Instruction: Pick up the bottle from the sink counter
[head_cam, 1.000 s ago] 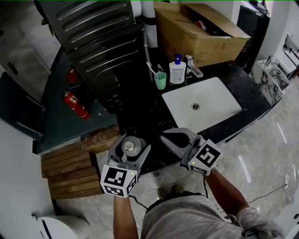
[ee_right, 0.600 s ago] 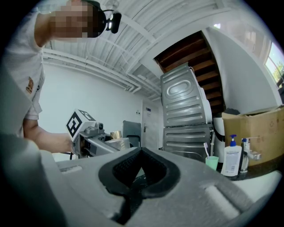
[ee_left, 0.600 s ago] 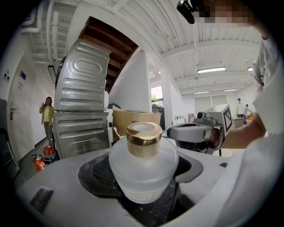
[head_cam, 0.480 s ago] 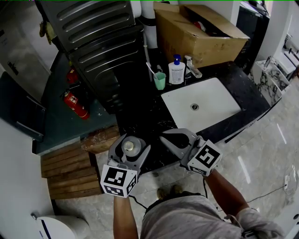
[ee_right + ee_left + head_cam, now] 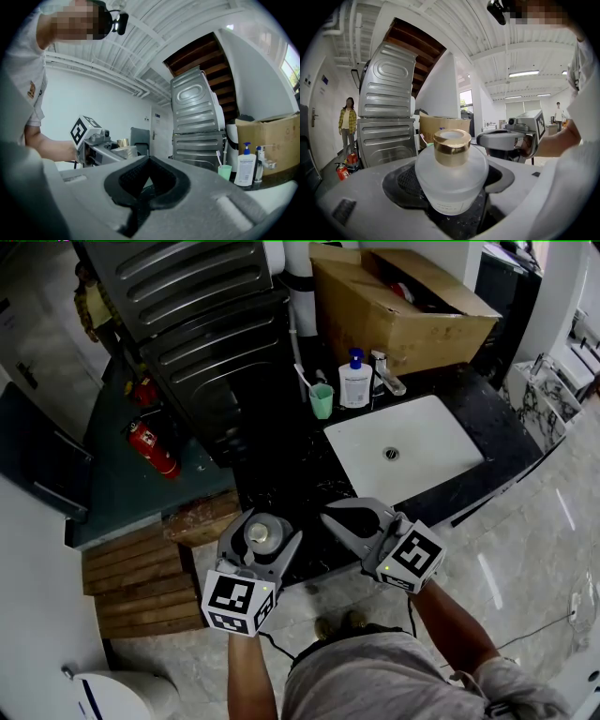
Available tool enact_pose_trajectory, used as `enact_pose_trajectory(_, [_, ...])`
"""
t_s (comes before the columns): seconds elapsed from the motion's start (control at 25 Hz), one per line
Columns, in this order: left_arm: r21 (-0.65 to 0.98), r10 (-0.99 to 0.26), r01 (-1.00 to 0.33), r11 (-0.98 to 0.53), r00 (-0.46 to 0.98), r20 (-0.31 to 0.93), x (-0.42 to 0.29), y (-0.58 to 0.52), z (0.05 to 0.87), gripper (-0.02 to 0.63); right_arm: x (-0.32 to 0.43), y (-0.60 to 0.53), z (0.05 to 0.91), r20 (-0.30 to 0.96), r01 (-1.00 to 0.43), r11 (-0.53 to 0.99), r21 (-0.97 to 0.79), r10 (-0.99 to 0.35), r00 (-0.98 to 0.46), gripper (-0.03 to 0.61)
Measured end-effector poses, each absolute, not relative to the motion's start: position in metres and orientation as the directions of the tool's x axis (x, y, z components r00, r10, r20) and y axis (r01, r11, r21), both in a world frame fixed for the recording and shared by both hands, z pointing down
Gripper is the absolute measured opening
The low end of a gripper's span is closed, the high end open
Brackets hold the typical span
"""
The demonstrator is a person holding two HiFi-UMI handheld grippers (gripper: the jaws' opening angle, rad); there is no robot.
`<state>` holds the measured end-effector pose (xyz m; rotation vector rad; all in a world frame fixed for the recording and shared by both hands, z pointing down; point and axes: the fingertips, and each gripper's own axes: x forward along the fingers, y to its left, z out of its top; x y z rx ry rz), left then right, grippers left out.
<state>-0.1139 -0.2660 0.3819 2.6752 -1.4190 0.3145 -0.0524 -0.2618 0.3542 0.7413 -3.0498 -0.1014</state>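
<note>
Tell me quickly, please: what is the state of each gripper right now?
Left gripper: closed on the frosted glass bottle with the gold cap.
Right gripper: closed, jaws together, nothing between them.

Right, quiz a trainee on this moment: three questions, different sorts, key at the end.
1. True or false: the right gripper holds the pump bottle.
2. What colour is the cap on the frosted glass bottle gripped by the left gripper? A gold, B blue, C black.
3. Fill in: the toothbrush stands in a green ____ beside the pump bottle.

Key: 1 false, its jaws are together with nothing between them. 2 A. 3 cup.
</note>
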Motion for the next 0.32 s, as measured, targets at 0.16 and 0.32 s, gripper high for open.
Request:
enact_pose_trajectory(0.16, [-0.011, -0.807, -0.827, -0.562, 0.545, 0.229, -0.1148, -0.2651, 0.3827, 0.330, -0.0533, -0.2610, 0.3542, -0.012, -0.458, 0.887, 0.063, -0.459, -0.889, 0.000])
enact_pose_trajectory(0.32, [-0.011, -0.808, -0.828, -0.561, 0.545, 0.225, -0.1144, -0.2642, 0.3803, 0.330, -0.0530, -0.2598, 0.3526, -0.014, -0.457, 0.887, 0.063, -0.458, -0.889, 0.000])
